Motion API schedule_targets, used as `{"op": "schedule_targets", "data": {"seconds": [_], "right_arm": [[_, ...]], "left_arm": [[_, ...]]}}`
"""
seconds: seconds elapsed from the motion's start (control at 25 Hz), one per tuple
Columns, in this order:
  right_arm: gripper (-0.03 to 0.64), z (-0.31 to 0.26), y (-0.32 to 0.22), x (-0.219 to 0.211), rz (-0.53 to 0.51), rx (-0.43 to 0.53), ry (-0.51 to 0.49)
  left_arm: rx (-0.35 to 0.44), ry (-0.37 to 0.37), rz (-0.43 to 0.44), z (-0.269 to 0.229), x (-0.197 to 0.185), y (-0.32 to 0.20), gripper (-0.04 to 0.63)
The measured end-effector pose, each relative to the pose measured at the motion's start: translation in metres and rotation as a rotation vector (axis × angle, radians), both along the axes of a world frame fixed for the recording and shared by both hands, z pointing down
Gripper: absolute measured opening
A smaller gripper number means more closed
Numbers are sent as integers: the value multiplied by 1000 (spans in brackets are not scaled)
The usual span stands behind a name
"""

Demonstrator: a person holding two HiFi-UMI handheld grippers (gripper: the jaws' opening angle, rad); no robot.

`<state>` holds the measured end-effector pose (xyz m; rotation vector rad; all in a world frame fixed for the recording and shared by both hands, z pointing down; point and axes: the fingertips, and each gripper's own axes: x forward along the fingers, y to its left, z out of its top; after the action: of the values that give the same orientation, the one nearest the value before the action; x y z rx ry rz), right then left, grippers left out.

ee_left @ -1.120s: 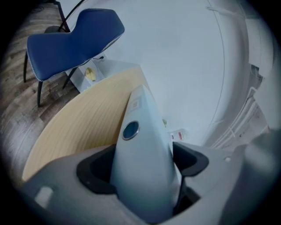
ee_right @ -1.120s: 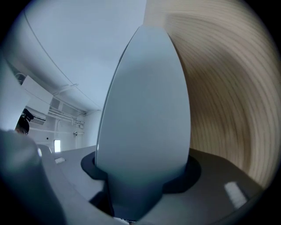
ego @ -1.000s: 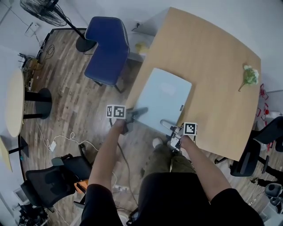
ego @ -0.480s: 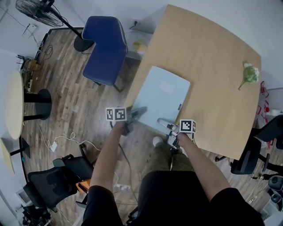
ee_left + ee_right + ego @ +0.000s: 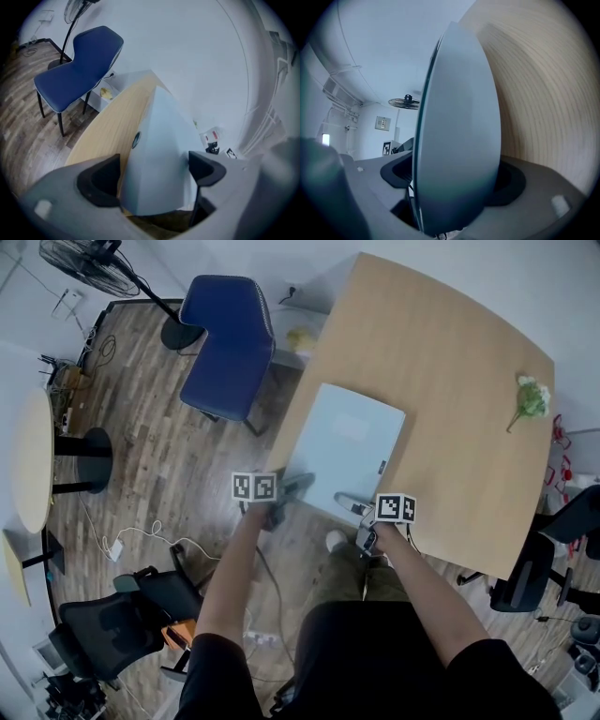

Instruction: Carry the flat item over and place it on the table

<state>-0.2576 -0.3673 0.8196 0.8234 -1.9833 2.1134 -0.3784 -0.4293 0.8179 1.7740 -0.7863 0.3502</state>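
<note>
The flat item [image 5: 347,451] is a pale blue-grey slab that lies on the wooden table [image 5: 450,362], its near edge at the table's front left edge. My left gripper [image 5: 298,484] is at its near left corner and my right gripper [image 5: 349,501] at its near right corner. In the left gripper view the slab [image 5: 159,145] sits between the jaws of the left gripper [image 5: 152,173] with small gaps at the pads. In the right gripper view the slab [image 5: 459,103] stands edge-on inside the right gripper [image 5: 454,178]. Both pairs of jaws have just been opening and stand open around it.
A small green and white sprig [image 5: 530,399] lies at the table's far right. A blue chair [image 5: 225,338] stands left of the table, with a fan [image 5: 89,263] beyond it. A round side table [image 5: 28,460] and black office chairs [image 5: 117,629] stand on the wooden floor.
Both grippers' jaws have spread wider around the slab's near corners. The left marker cube shifted slightly right and down, the right one slightly left. The slab lies where it was.
</note>
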Motion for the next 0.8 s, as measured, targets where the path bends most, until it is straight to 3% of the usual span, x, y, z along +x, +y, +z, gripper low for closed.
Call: {"op": "schedule_targets", "data": {"seconds": [0.28, 0.48, 0.56, 0.8], "right_arm": [[440, 0, 13, 9, -2, 6, 114], [478, 1, 26, 20, 53, -5, 180], [507, -1, 33, 26, 58, 1, 195], [486, -32, 53, 54, 30, 101, 201]], "left_arm": [[8, -53, 3, 1, 0, 19, 466], [21, -81, -26, 1, -5, 35, 468], [40, -102, -21, 2, -6, 41, 466], [135, -141, -74, -24, -9, 54, 488]]}}
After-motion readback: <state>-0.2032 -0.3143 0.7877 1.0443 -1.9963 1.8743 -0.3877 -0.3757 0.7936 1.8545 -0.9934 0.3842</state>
